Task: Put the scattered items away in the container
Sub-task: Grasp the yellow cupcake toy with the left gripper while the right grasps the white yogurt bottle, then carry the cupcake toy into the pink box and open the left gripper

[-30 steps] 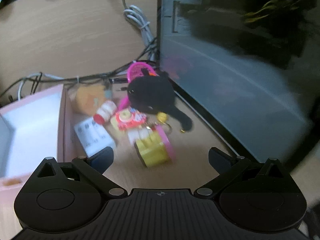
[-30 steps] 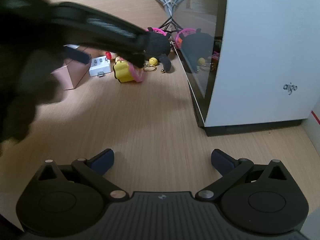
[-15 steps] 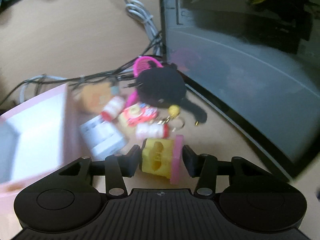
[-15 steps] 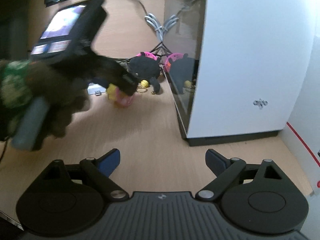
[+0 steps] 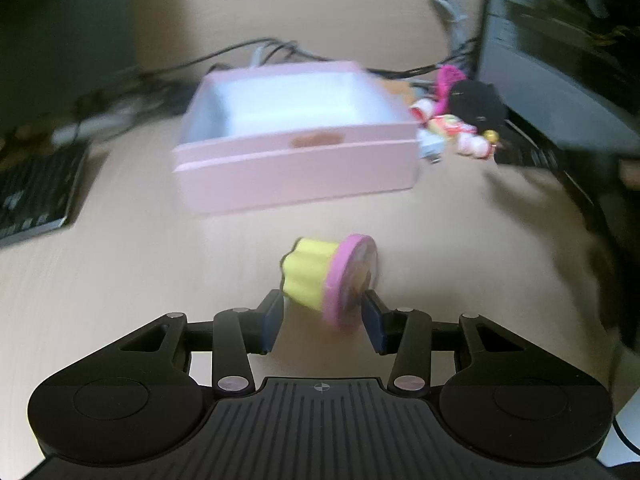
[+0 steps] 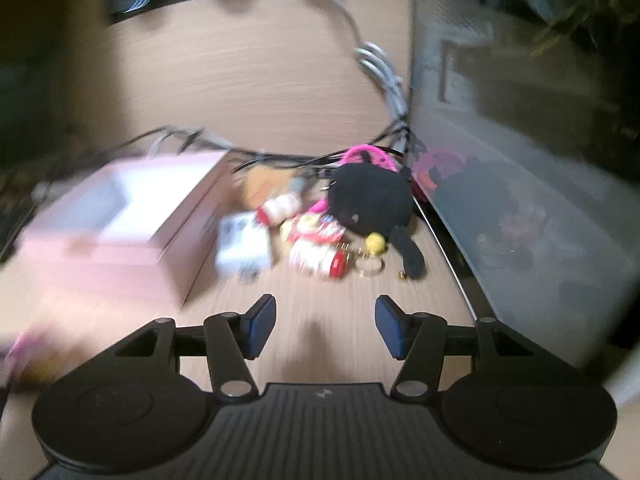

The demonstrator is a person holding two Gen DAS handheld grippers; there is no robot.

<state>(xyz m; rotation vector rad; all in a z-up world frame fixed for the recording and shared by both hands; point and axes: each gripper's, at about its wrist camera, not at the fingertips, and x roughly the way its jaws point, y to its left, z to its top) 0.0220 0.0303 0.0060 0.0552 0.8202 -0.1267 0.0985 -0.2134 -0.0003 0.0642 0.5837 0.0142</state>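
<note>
My left gripper (image 5: 324, 316) is shut on a yellow toy cupcake with a pink top (image 5: 320, 276), held above the desk in front of the pink box (image 5: 296, 172). The box is open, with a white inside. To its right lies the pile: a black plush (image 5: 478, 104) and small bright packets. In the right wrist view my right gripper (image 6: 325, 328) faces that pile. Its jaws are closing with nothing between them. Just ahead lie a small red-capped bottle (image 6: 318, 260), a white adapter (image 6: 242, 248), the black plush (image 6: 370, 204), a yellow ball keyring (image 6: 376, 244) and the pink box (image 6: 120, 232).
A computer case with a dark glass side (image 6: 520, 200) stands right of the pile. Cables (image 6: 380, 64) run behind the pile and the box. A black keyboard (image 5: 36, 196) lies left of the box. A pink hoop (image 6: 368, 156) sits behind the plush.
My left gripper closed on the cupcake by the pile and carried it back and left, to in front of the box. My right gripper came up to the pile and its jaws narrowed.
</note>
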